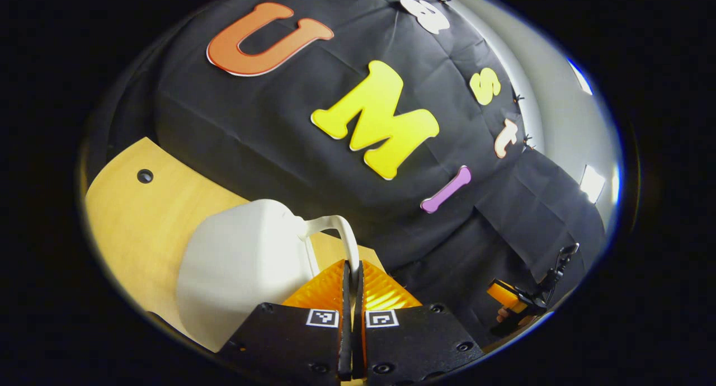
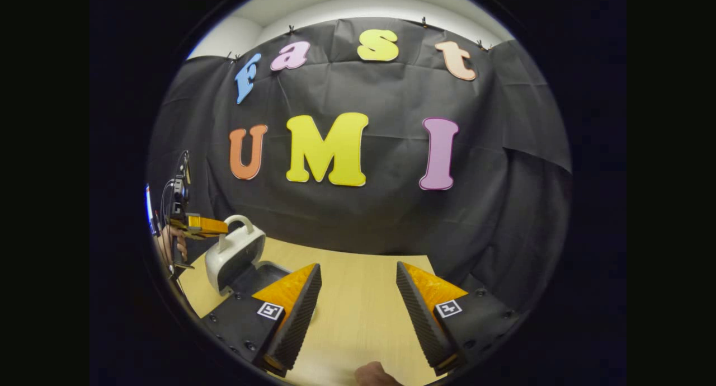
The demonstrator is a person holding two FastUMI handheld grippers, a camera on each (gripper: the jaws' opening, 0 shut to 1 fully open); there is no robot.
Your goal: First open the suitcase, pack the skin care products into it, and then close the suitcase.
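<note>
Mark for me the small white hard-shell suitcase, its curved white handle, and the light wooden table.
small white hard-shell suitcase (image 1: pixel 240 263), left gripper view, on its smooth side shell.
curved white handle (image 1: pixel 341 232), left gripper view, on the bend above the fingers.
light wooden table (image 2: pixel 358 302), right gripper view, on bare top between the fingers.

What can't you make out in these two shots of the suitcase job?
- Skin care products: whether any lie inside the suitcase; its raised lid hides the inside in the right gripper view.
- Suitcase base, left gripper view: hidden behind the white lid and left claw.
- Handle grip: pinched part hidden between the fingers.
</note>
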